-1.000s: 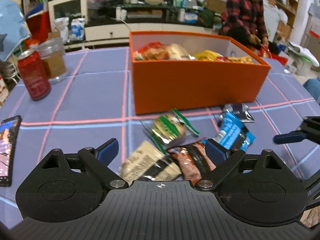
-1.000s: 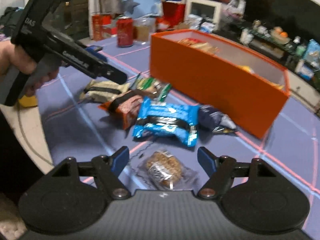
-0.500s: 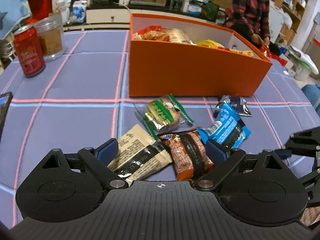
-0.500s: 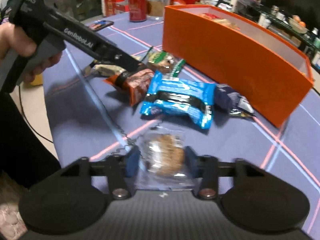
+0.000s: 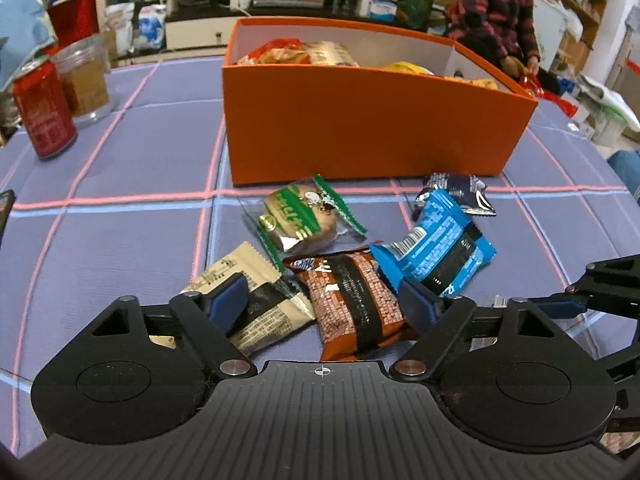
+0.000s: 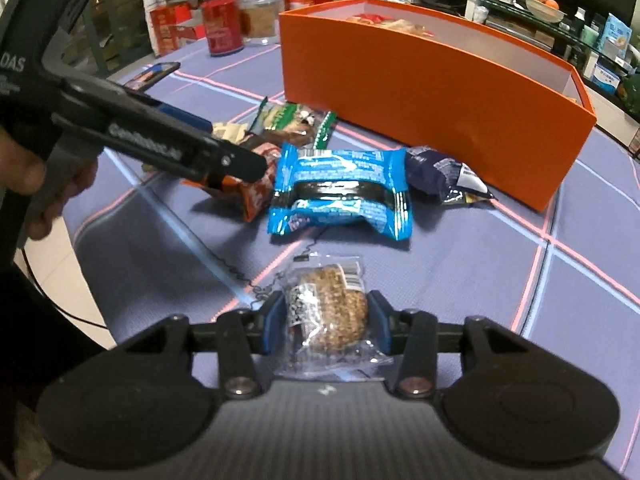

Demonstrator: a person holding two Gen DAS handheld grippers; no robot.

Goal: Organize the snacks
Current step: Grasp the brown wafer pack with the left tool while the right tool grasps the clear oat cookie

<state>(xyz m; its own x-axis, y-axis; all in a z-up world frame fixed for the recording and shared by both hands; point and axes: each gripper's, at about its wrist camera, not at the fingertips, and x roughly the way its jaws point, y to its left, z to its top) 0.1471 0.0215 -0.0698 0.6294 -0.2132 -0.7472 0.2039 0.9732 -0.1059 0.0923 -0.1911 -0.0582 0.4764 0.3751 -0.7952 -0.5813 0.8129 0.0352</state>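
Several snack packets lie on the blue checked cloth in front of an orange box (image 5: 360, 128) (image 6: 420, 92) that holds more snacks. My left gripper (image 5: 323, 302) (image 6: 256, 168) hangs low over them with its jaws closing. A brown packet (image 5: 352, 300) (image 6: 256, 196) lies between its pads, untouched, and the left pad is over a beige packet (image 5: 228, 270). Beyond are a green packet (image 5: 300, 220), a blue packet (image 5: 436, 252) (image 6: 340, 188) and a dark navy packet (image 5: 456, 196). My right gripper (image 6: 327, 320) (image 5: 560, 304) grips a clear-wrapped oat cookie (image 6: 332, 312), and its jaws are opening slightly.
A red can (image 5: 44, 112) and a glass jar (image 5: 84, 80) stand at the far left of the table, with a phone (image 6: 152, 74) near that edge. A person in a plaid top (image 5: 496, 12) sits behind the box. The table edge runs close on the left in the right wrist view.
My right gripper closed around the oat cookie packet, which now stands tilted up between the pads. My left gripper came down closer over the snacks and its jaws narrowed.
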